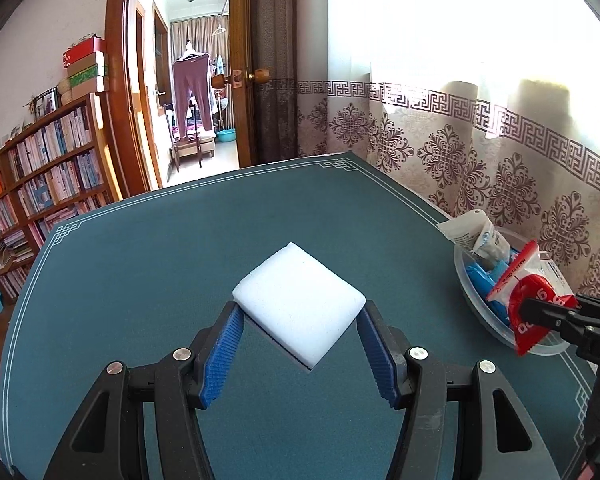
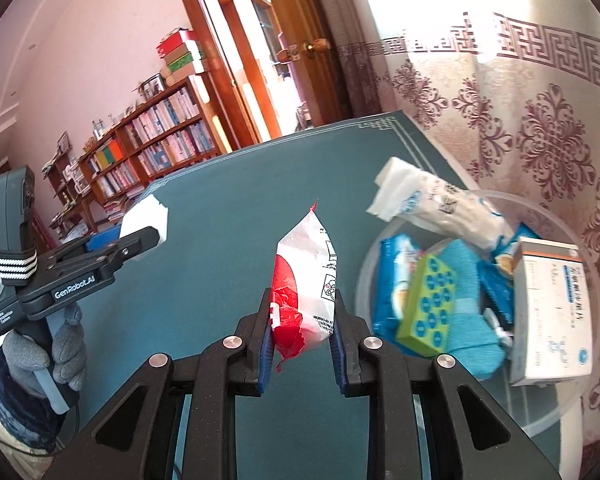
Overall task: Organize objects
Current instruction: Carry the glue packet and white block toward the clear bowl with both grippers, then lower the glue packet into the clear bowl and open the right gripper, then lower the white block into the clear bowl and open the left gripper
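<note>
Two grippers: left gripper [image 1: 300,320] clamps white foam block [image 1: 300,300]; right gripper [image 2: 302,316] clamps red-white packet [image 2: 306,280]
Right of fingers: one clear bowl [image 2: 366,264], packets heaped inside

Your left gripper [image 1: 300,320] holds the foam block [image 1: 299,304] above the table [image 1: 140,280]. To its right, your right gripper [image 2: 302,320] holds a snack packet [image 2: 306,280] up beside the basin [image 2: 548,408], where a sponge [image 2: 428,300], a medicine box [image 2: 550,312] and pouches lie piled. A bookshelf [image 1: 40,176] stands beyond the table's left edge.
</note>
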Motion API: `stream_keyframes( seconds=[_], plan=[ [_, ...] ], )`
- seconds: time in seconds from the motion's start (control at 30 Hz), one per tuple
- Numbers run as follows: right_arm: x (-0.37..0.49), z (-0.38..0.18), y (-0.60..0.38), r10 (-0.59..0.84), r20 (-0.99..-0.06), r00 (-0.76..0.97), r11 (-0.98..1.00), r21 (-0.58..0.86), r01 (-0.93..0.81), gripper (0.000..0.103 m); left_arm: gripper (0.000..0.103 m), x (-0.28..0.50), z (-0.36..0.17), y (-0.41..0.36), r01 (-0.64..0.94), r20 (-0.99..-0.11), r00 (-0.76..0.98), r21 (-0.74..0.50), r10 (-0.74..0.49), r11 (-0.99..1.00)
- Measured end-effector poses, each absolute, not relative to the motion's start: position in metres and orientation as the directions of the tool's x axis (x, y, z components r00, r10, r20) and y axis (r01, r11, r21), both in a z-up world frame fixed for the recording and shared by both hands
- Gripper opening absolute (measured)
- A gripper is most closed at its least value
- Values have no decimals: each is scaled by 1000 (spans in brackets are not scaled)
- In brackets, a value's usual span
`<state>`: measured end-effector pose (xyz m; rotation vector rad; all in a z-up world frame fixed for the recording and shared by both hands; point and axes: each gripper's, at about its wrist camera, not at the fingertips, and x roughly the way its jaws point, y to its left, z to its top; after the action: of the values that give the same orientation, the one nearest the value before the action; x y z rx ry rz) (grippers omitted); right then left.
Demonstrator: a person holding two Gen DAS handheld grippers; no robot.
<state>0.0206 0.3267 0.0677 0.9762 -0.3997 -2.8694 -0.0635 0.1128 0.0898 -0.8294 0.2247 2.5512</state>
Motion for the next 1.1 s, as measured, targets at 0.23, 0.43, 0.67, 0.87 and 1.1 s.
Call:
stream_keyframes(
  seconds=[0.23, 0.43, 0.67, 0.87, 1.1],
  plan=[
    [33, 75, 372, -63, -568, -821, -961, 256, -103, 25, 63, -51, 88, 148, -524, -599, -690, 27, 405, -852],
    [35, 75, 391, -4, -575, -818, -959, 234, -160, 25, 63, -43, 89, 172, -566, -605, -669, 39, 431, -824],
    [27, 62, 405, 15, -602, -799, -955, 228, -189, 26, 63, -34, 89, 192, -601, -610, -647, 40, 457, -798],
    [36, 67, 407, 113, -563, -819, -959, 152, -237, 45, 63, -26, 89, 208, -628, -612, -630, 38, 479, -777],
    [61, 75, 397, 195, -511, -837, -964, 59, -260, 48, 63, -19, 92, 228, -670, -612, -597, 26, 518, -742]
  ],
)
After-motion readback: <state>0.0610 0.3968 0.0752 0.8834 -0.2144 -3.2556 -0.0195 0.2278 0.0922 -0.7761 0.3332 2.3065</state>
